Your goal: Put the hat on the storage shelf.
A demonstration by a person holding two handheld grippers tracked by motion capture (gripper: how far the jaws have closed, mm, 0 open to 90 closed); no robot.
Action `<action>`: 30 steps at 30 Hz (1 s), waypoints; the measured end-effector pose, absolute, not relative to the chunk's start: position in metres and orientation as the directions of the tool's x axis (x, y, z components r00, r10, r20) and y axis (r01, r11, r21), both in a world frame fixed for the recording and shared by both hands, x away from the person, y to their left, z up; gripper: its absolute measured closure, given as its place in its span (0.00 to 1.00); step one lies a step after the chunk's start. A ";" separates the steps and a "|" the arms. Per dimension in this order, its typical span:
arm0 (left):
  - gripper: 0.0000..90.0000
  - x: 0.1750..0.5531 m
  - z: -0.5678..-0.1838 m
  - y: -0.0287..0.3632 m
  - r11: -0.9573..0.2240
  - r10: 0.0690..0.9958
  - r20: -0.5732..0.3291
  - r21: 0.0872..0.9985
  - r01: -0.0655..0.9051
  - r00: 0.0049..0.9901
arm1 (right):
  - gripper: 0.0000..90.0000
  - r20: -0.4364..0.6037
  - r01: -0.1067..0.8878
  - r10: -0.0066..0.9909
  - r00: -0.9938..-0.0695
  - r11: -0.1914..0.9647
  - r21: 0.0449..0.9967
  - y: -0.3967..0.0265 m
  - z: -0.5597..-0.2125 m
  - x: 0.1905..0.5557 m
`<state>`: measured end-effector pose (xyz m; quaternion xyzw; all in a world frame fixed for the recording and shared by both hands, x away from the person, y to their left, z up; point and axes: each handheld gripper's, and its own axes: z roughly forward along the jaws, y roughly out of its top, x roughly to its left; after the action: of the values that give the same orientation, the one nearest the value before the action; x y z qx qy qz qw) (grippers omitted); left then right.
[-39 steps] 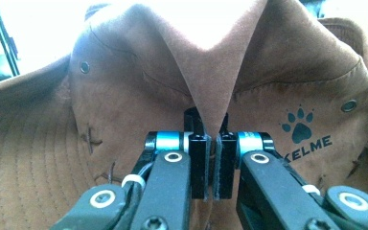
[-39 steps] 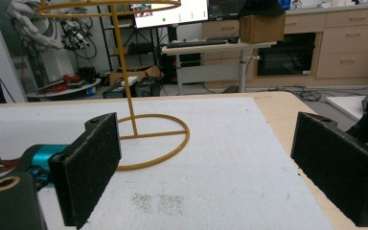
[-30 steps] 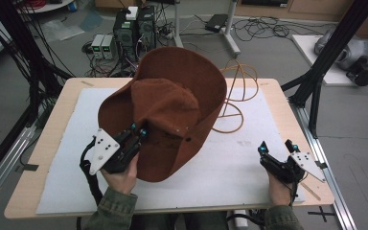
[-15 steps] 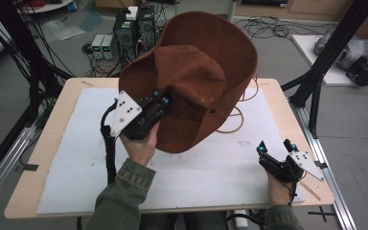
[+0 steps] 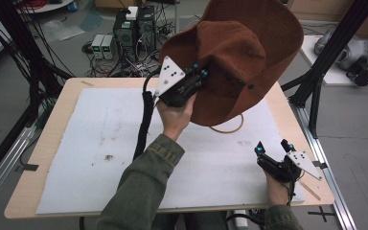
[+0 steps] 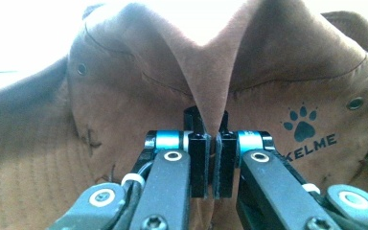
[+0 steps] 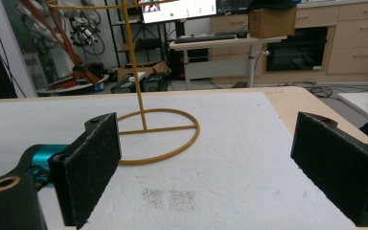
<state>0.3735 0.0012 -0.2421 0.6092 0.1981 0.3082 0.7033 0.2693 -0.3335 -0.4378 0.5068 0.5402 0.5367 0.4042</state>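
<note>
Hat pinched by left gripper, seemingly above stand.

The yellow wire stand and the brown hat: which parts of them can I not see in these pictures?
- Stand: top cut off by the right gripper view's upper edge; in the high view the hat covers all but an arc of its base ring.
- Hat: inside hidden; top cut off by the high view's edge.
- Left gripper: pinched fold hides the pads' faces.
</note>
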 end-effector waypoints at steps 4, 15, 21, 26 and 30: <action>0.97 0.397 -0.241 -0.017 0.072 0.669 0.079 0.983 -0.170 0.739 | 0.10 0.098 0.123 0.979 -0.177 -0.077 0.989 -0.332 -0.439 0.269; 0.97 0.428 -0.248 -0.041 0.032 0.647 0.072 0.992 -0.121 0.759 | 0.10 0.109 0.133 0.977 -0.186 -0.085 0.987 -0.332 -0.441 0.271; 0.97 0.432 -0.261 -0.051 -0.033 0.638 0.094 0.995 -0.095 0.764 | 0.10 0.107 0.131 0.976 -0.189 -0.083 0.988 -0.332 -0.440 0.272; 0.97 0.434 -0.274 -0.059 -0.049 0.653 0.084 0.996 -0.069 0.752 | 0.10 0.104 0.128 0.975 -0.196 -0.080 0.989 -0.331 -0.440 0.271; 0.97 0.439 -0.281 -0.061 -0.073 0.663 0.079 0.996 -0.041 0.744 | 0.10 0.112 0.129 0.973 -0.199 -0.088 0.988 -0.331 -0.439 0.271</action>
<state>0.4394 -0.0610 -0.2808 0.6790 0.2291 0.2747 0.6411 0.2707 -0.3311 -0.4392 0.4991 0.5522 0.5429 0.3889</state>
